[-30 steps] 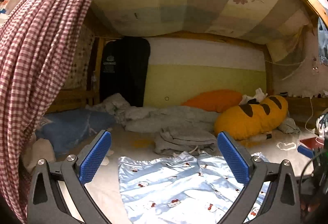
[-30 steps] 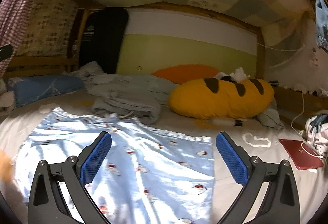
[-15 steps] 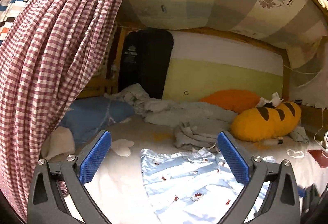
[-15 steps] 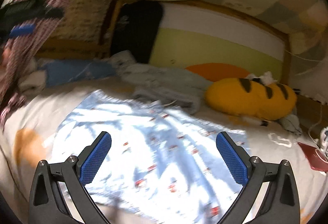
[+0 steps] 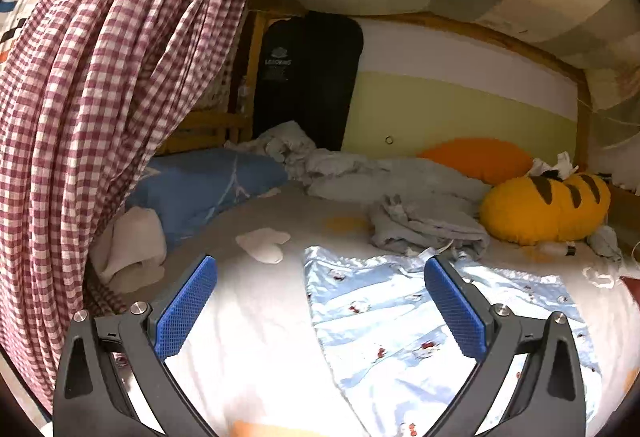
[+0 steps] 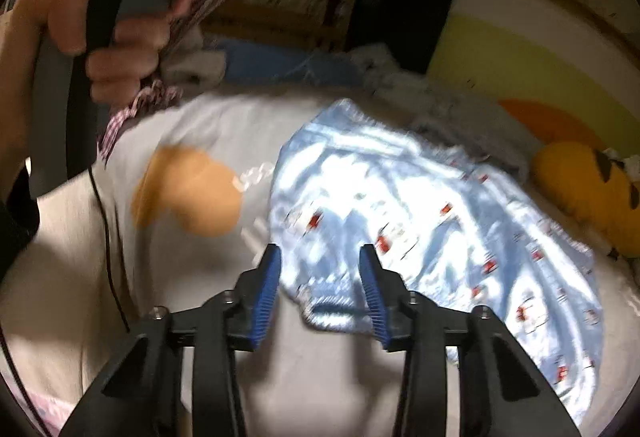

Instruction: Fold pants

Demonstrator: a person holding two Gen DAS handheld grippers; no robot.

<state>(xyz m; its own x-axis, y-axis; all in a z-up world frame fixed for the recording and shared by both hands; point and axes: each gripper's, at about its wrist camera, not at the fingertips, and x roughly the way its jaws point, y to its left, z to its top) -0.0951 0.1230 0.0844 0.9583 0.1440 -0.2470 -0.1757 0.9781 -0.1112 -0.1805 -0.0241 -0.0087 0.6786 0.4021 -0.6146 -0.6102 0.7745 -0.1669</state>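
The pale blue pants (image 6: 420,221) lay spread flat on the bed sheet (image 6: 180,297), in front of the yellow striped pillow (image 6: 588,193). A second before, the right gripper (image 6: 320,277) had hung wide open and higher; now it had dipped to the pants' near corner, jaws closing around the hem but not yet pinching, so the first fold looked about to start. The left gripper (image 5: 320,305) stayed spread over the pants' far edge, empty.
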